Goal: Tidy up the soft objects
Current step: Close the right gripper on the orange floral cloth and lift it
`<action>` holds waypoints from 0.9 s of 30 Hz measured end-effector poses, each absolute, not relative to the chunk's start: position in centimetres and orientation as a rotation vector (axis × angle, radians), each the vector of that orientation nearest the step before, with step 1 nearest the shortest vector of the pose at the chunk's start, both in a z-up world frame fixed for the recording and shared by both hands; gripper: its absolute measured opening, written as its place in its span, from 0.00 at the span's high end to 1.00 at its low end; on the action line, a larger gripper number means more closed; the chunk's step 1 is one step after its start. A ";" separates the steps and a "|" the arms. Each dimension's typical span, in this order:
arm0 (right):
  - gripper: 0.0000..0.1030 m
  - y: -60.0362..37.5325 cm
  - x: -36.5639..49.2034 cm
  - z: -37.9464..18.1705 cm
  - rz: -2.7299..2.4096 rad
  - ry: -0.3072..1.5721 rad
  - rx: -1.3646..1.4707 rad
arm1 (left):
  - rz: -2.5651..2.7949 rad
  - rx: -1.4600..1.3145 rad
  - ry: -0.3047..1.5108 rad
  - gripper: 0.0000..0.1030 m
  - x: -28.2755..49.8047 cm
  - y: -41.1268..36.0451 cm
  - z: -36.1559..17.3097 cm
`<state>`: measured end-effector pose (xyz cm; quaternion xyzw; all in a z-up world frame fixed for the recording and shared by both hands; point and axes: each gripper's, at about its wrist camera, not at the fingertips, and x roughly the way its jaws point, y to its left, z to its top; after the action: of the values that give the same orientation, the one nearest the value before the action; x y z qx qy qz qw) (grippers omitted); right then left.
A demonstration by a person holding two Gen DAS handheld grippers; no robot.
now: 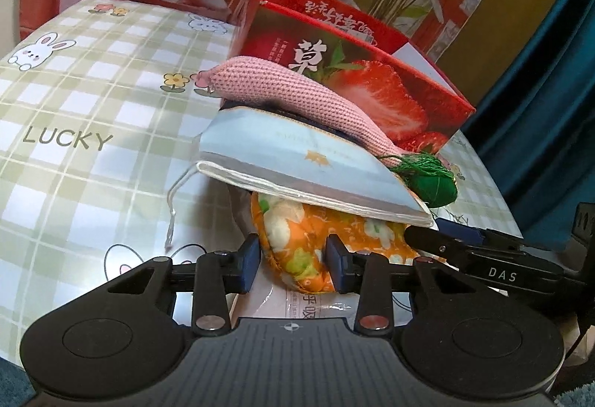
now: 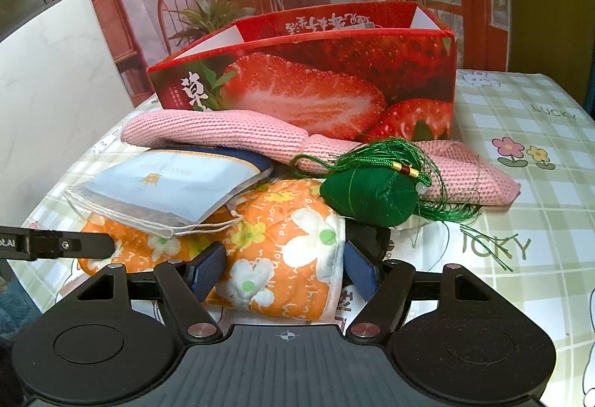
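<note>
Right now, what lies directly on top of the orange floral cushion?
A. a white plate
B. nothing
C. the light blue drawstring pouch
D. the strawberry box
C: the light blue drawstring pouch rests on the orange floral cushion, with the pink knitted piece above it.

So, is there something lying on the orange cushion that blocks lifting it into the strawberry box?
Yes. On the orange cushion lie a pale blue pouch, a pink knitted piece and a green tasselled ornament; the strawberry box stands right behind.
</note>
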<state>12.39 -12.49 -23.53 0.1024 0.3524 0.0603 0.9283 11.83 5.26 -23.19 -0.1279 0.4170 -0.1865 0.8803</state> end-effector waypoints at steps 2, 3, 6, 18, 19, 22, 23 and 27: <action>0.39 -12.4 12.4 -23.4 0.131 0.720 0.218 | -0.393 -0.261 0.859 0.63 11.8 5.2 -23.0; 0.43 -12.4 12.3 -23.3 0.137 0.717 0.221 | -0.392 -0.260 0.857 0.63 11.8 5.2 -23.0; 0.53 -12.3 12.2 -23.1 0.165 0.710 0.228 | -0.376 -0.261 0.863 0.63 11.9 5.3 -23.1; 0.56 -12.3 12.4 -23.3 0.182 0.723 0.236 | -0.379 -0.265 0.873 0.63 12.2 5.4 -23.6; 0.56 -12.3 12.4 -23.4 0.183 0.723 0.238 | -0.381 -0.265 0.871 0.64 12.2 5.4 -23.6; 0.56 -12.3 12.4 -23.4 0.182 0.724 0.244 | -0.385 -0.261 0.864 0.67 12.1 5.3 -23.7; 0.57 -12.3 12.4 -23.4 0.181 0.724 0.241 | -0.384 -0.257 0.858 0.69 12.0 5.2 -23.6; 0.76 -12.2 12.0 -22.7 0.187 0.689 0.226 | -0.405 -0.243 0.784 0.82 11.4 5.2 -22.7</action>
<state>12.01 -12.25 -22.67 0.1106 0.3367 0.0912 0.9306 11.43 5.24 -22.70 -0.1175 0.3785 -0.1956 0.8971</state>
